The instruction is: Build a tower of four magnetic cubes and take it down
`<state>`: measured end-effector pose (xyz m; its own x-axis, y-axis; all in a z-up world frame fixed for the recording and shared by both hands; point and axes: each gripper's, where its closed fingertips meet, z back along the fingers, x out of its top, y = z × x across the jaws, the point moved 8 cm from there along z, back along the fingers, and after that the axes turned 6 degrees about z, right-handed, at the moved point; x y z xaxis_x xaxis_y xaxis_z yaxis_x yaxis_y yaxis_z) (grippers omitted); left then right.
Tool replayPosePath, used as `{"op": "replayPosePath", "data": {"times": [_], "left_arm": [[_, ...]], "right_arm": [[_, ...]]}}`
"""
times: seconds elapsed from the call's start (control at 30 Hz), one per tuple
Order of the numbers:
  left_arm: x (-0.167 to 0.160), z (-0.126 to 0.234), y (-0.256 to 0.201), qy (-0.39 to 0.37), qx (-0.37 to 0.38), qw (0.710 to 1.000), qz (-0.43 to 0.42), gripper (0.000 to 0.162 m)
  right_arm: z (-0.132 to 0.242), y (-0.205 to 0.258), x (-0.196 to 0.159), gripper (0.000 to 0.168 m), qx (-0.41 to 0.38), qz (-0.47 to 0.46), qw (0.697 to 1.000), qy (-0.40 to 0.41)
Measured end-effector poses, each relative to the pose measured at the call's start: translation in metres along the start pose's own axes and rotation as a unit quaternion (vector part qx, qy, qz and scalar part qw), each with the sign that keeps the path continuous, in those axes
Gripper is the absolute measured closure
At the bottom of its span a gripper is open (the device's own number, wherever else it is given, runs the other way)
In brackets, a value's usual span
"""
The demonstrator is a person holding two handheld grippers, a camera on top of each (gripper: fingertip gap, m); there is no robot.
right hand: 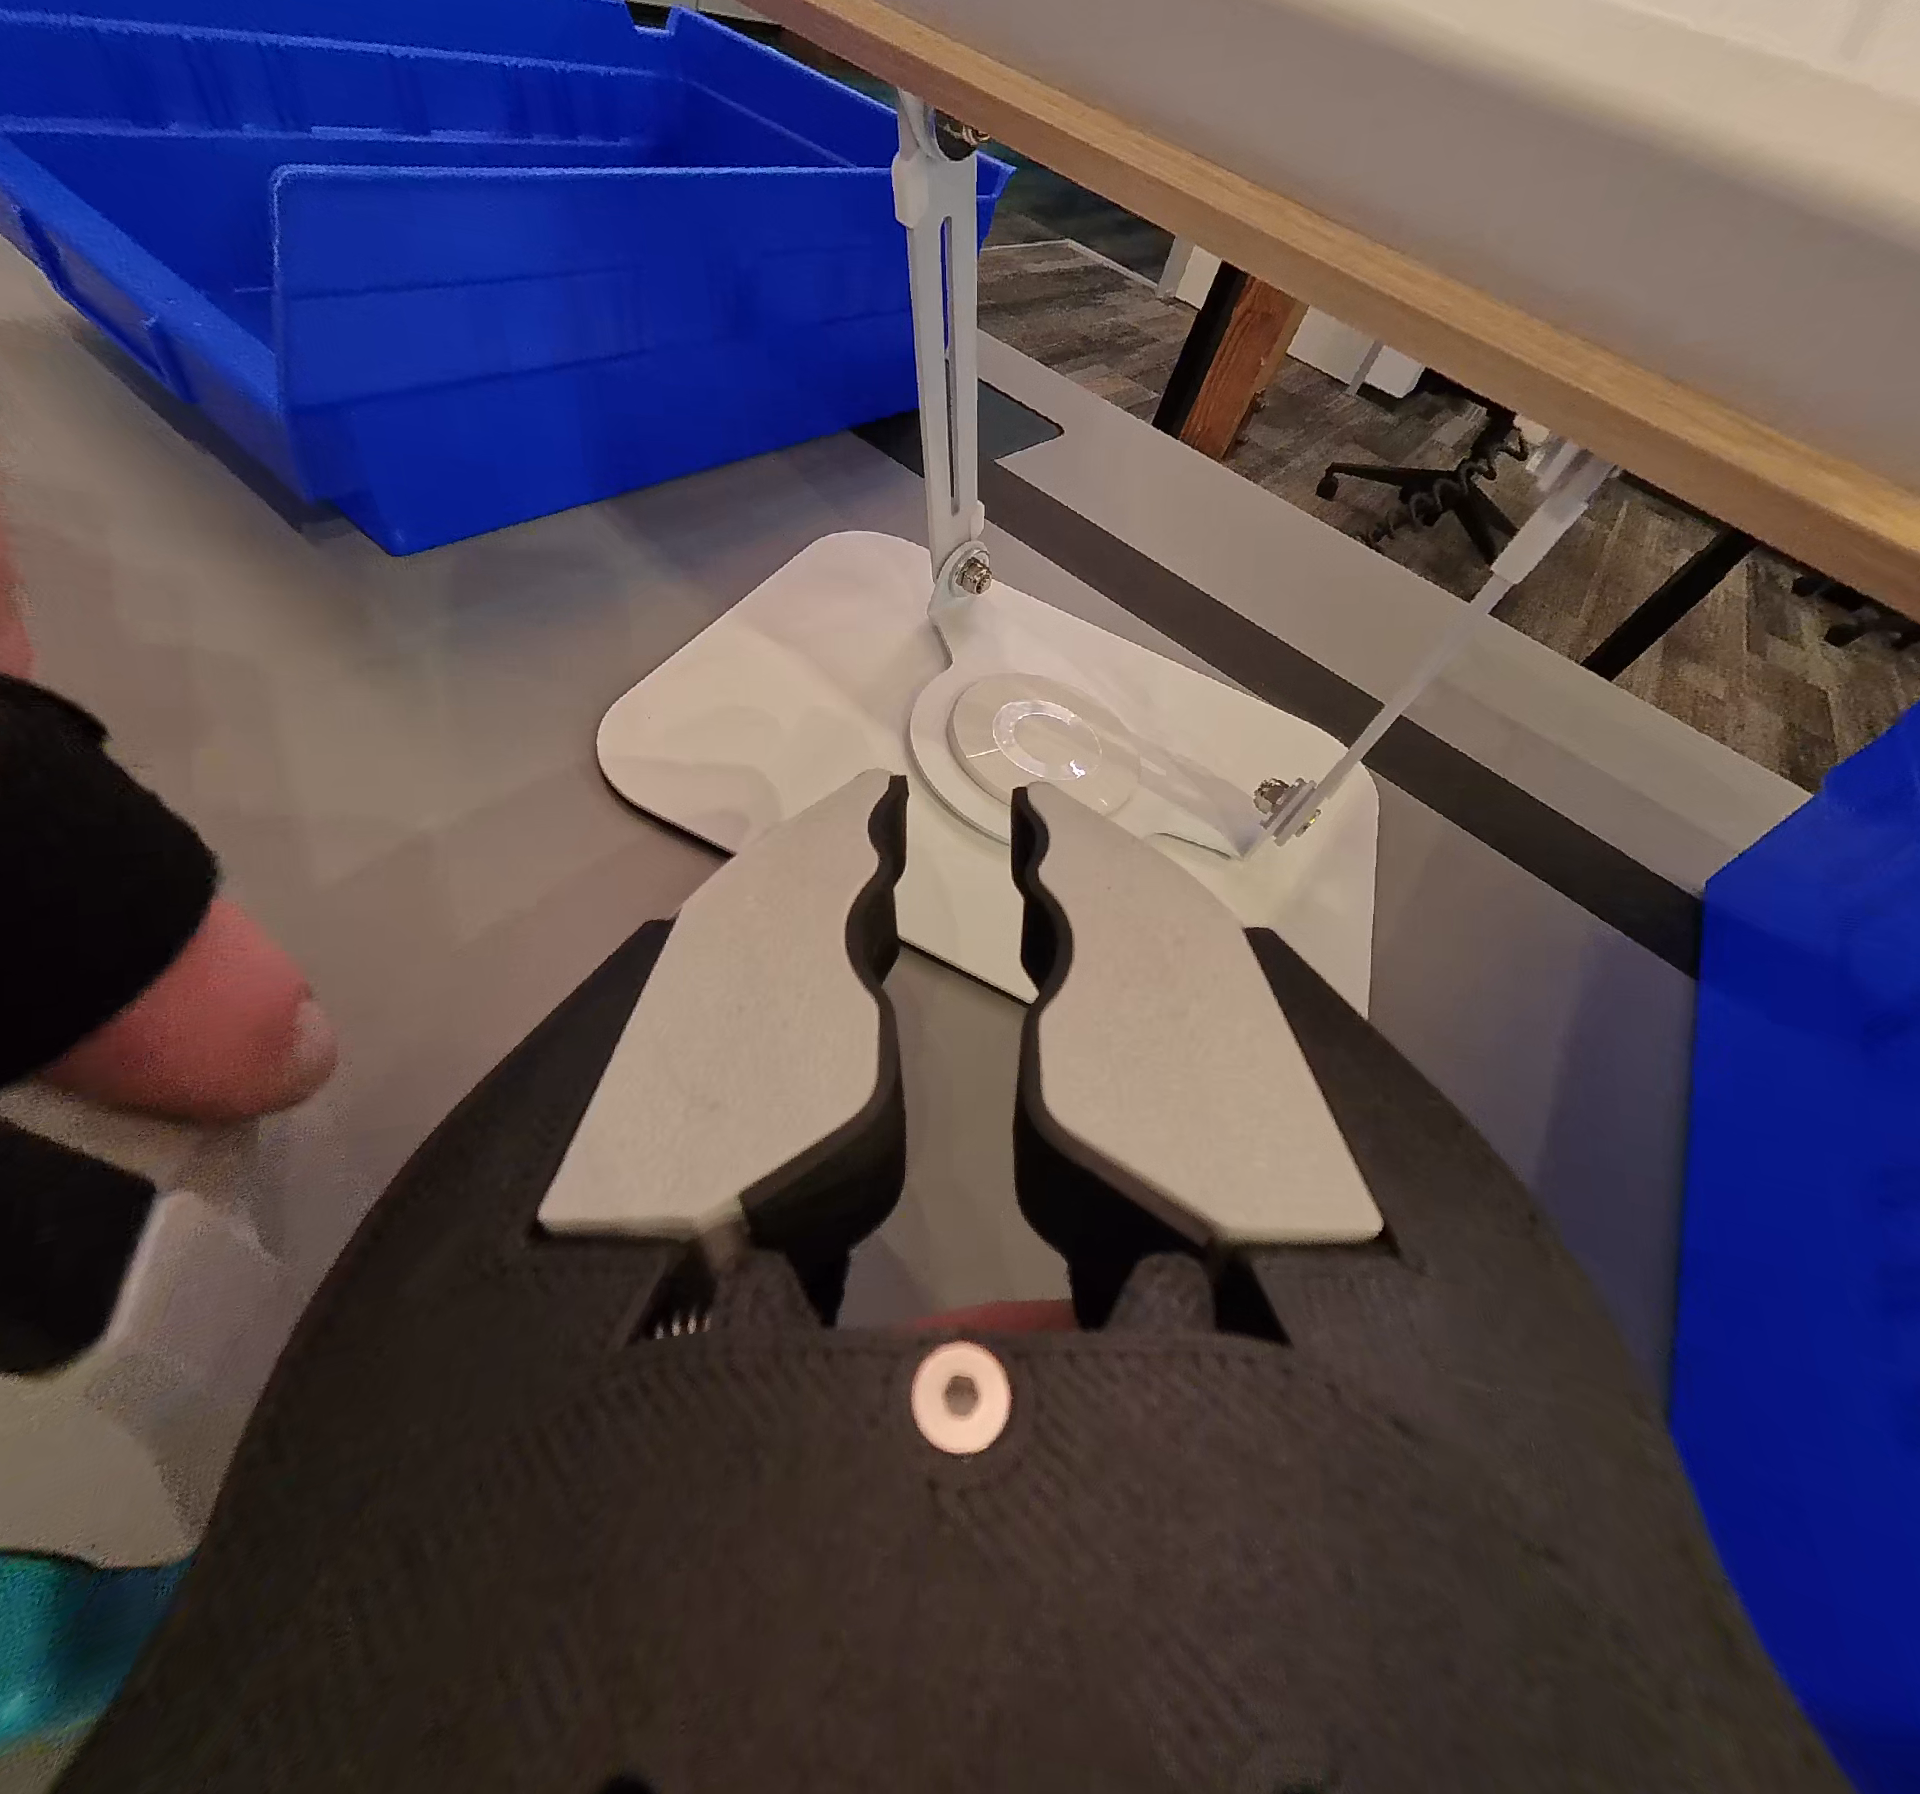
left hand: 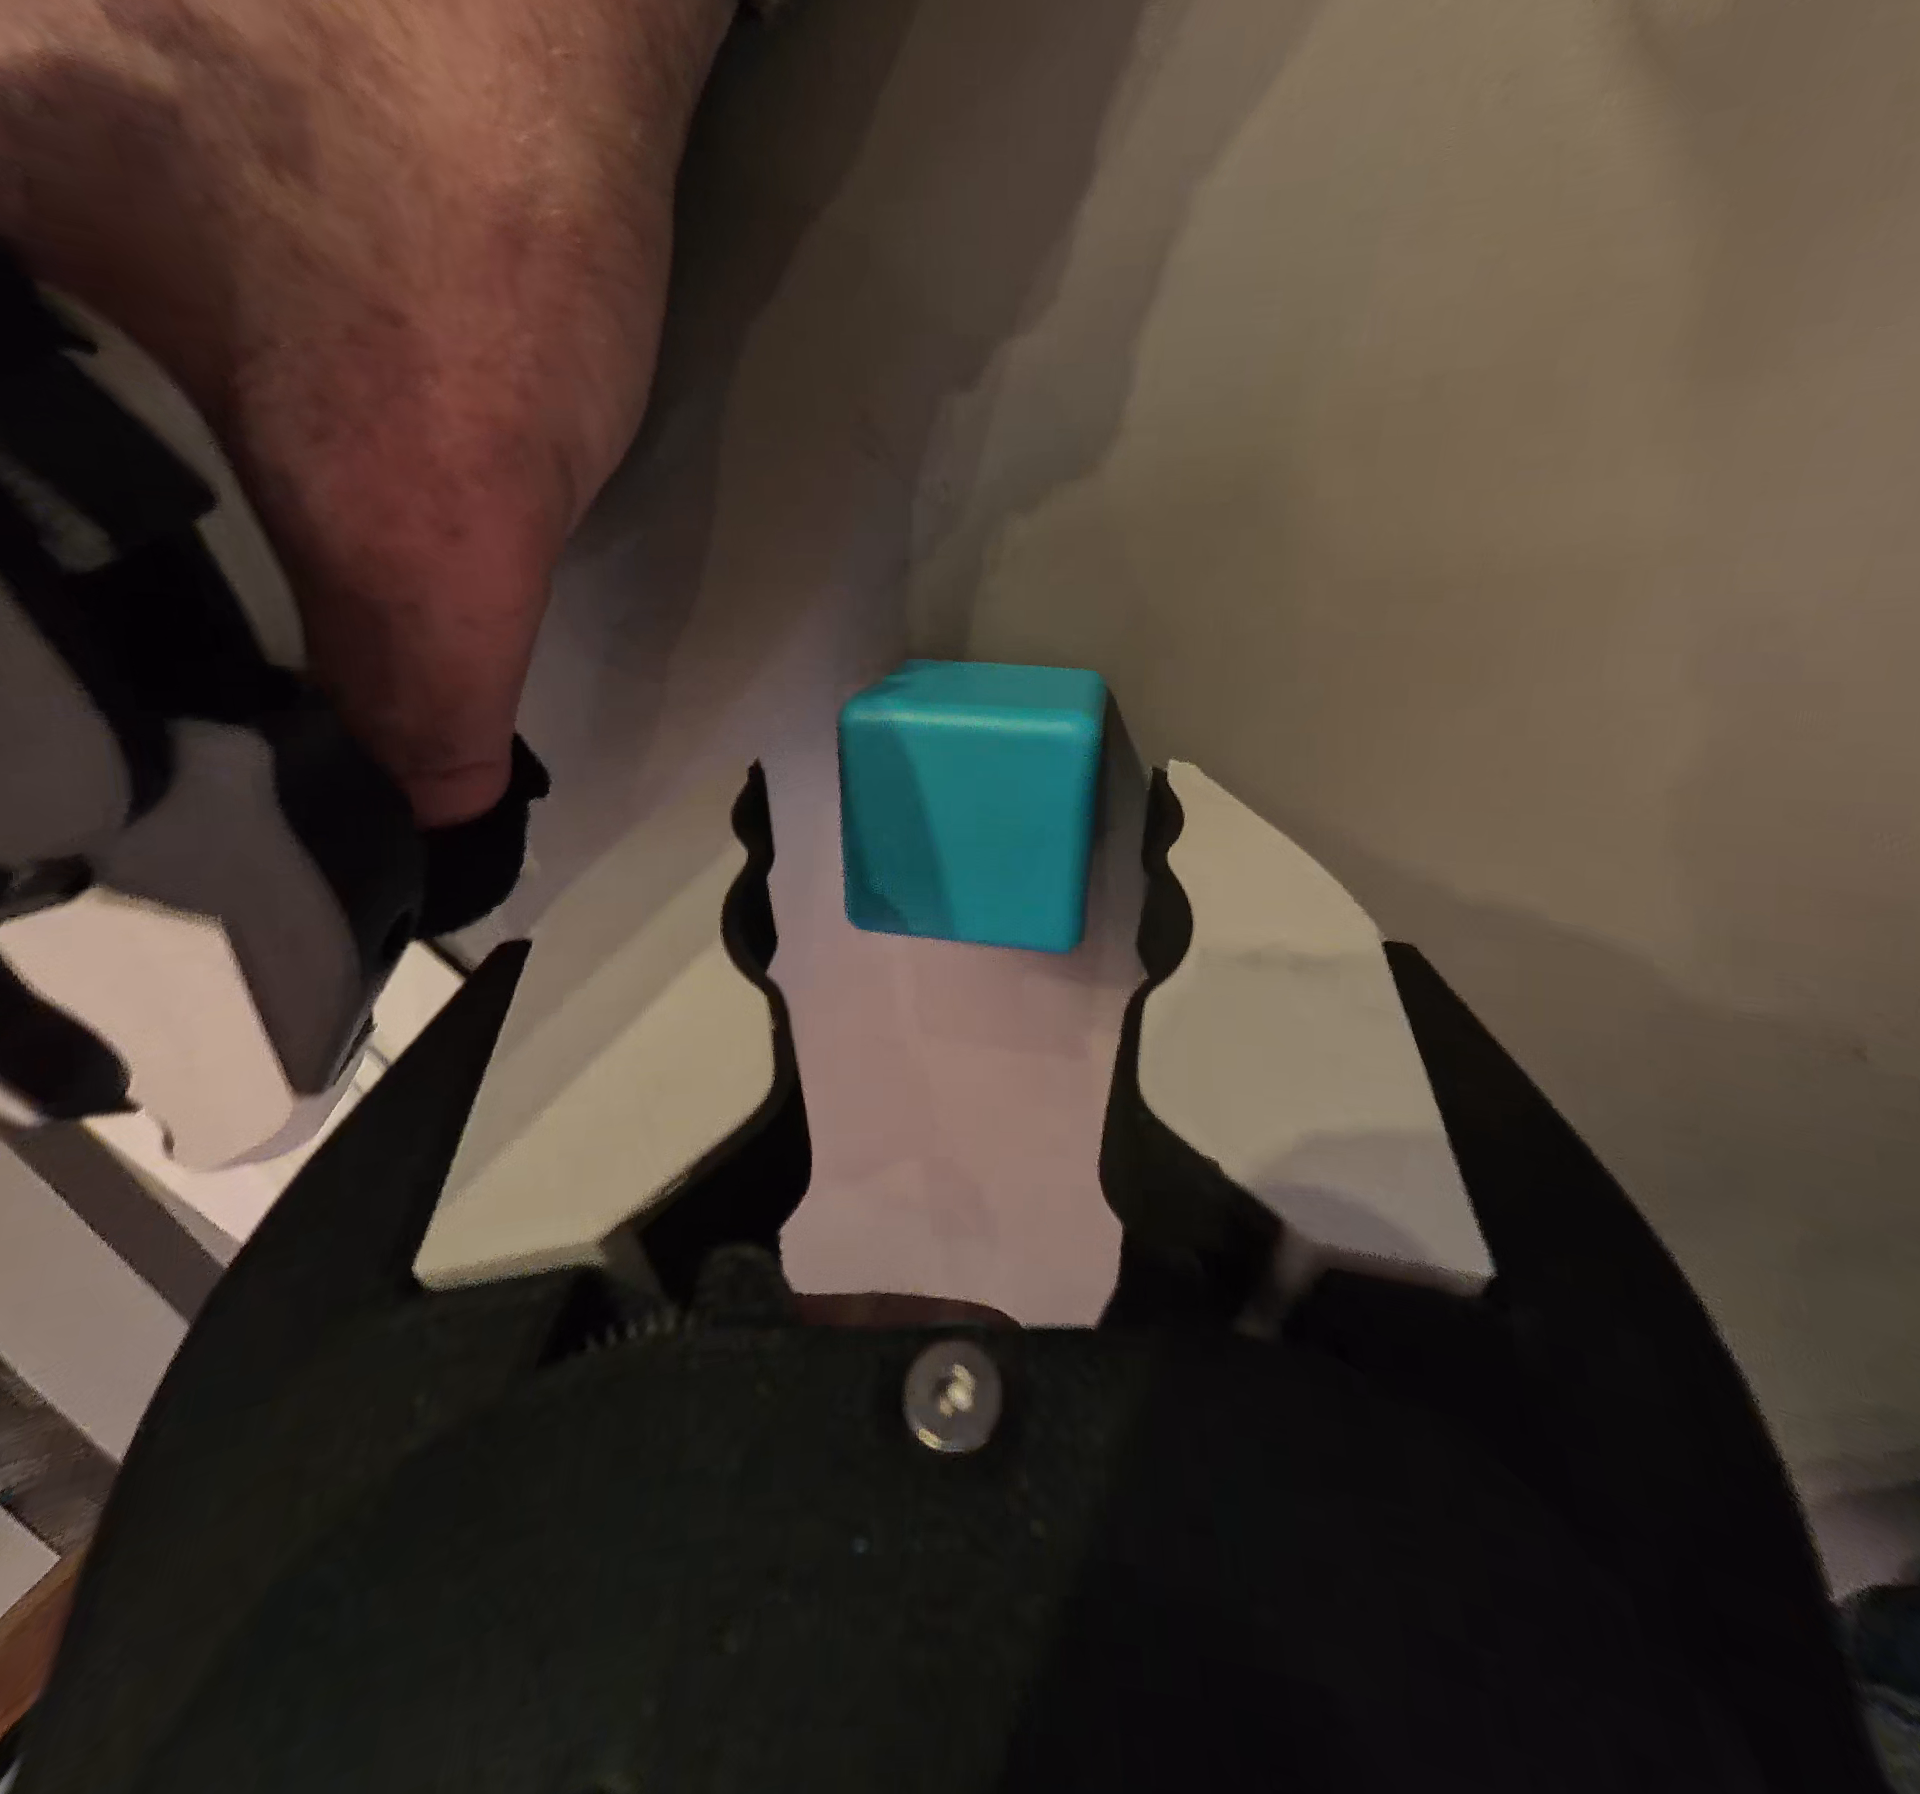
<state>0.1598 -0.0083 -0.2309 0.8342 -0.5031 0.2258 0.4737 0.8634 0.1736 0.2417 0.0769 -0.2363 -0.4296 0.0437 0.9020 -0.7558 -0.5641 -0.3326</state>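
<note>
A teal cube sits on a pale surface close to a beige wall in the left wrist view. My left gripper is open, with its two fingertips on either side of the cube and a small gap on each side. My right gripper holds nothing; its grey fingers stand a narrow gap apart above a white stand base. A blurred teal patch shows at the bottom left of the right wrist view. No other cubes are in view.
A person's hand holds the other gripper's grey and black body left of the cube. A blue divided bin stands at the back left and another blue bin at the right. A wooden-edged board on thin white struts overhangs the stand base.
</note>
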Motion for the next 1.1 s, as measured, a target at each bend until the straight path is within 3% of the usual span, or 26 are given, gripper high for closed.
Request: {"op": "replayPosePath", "data": {"times": [0.27,0.53,0.77,1.1], "left_arm": [[-0.016,0.035,0.007,-0.012,0.041,0.999,0.033,0.093],[-0.057,0.086,0.02,-0.014,0.119,0.987,0.109,0.093],[-0.132,0.134,0.03,0.016,0.224,0.945,0.239,0.094],[-0.257,0.112,0.045,0.127,0.181,0.886,0.408,0.096]], "right_arm": [[0.0,0.0,0.0,0.149,0.0,-0.001,1.0,-0.001],[0.0,0.0,0.0,0.149,0.001,-0.001,1.0,-0.001],[0.0,0.0,0.0,0.149,0.006,0.0,1.0,0.001],[-0.001,0.001,0.0,0.149,0.01,0.003,1.0,0.004]]}}
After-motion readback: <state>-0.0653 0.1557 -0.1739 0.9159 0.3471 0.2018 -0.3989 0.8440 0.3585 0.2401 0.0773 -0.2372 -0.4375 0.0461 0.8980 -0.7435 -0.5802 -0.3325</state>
